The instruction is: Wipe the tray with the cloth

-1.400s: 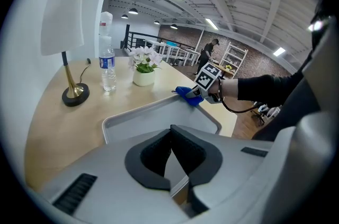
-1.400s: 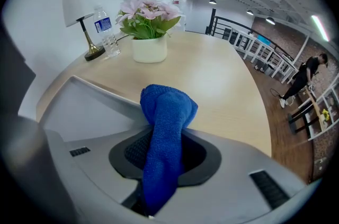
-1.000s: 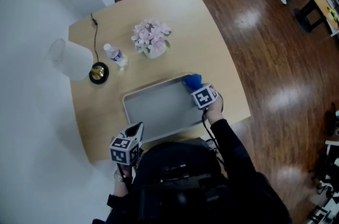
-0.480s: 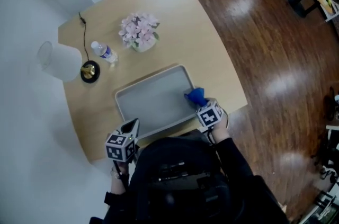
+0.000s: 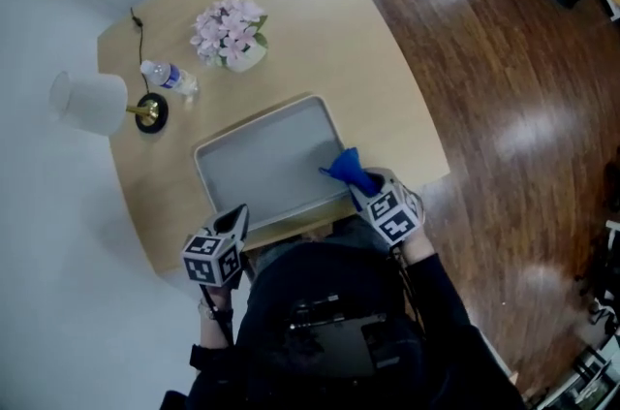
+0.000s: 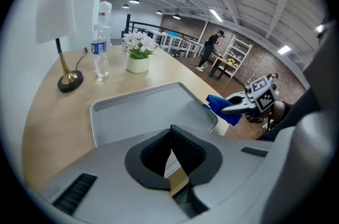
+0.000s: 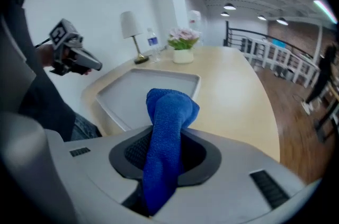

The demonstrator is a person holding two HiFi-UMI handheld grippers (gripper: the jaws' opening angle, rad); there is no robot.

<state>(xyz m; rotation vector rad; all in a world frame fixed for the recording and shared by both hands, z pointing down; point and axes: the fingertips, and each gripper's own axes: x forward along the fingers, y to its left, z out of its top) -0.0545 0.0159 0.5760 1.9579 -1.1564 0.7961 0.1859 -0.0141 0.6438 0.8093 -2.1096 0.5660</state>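
1. My right gripper is clamped on a blue cloth. In the right gripper view the cloth fills the space between the jaws, and its folded end stands up out of them.
2. From the head view, the cloth's free end sits at the near right corner of the tray, over the right-hand rim. I cannot tell whether the cloth touches the tray.
3. The tray is a shallow grey rectangle with rounded corners and a raised rim. It lies flat near my edge of a light wooden table, and nothing lies inside it.
4. My left gripper is at the tray's near left corner and points down across the tray. In the left gripper view its dark pads meet at the tips, with nothing between them. I cannot tell whether it touches the rim.
5. The two grippers are well apart, one at each near corner of the tray.
6. Behind the tray, toward the far left of the table, three things stand:
   - a lamp with a white shade and a brass foot
   - a clear water bottle just beside the lamp
   - a white pot of pale pink flowers further right
7. A dark, glossy wooden floor lies to the right of the table.
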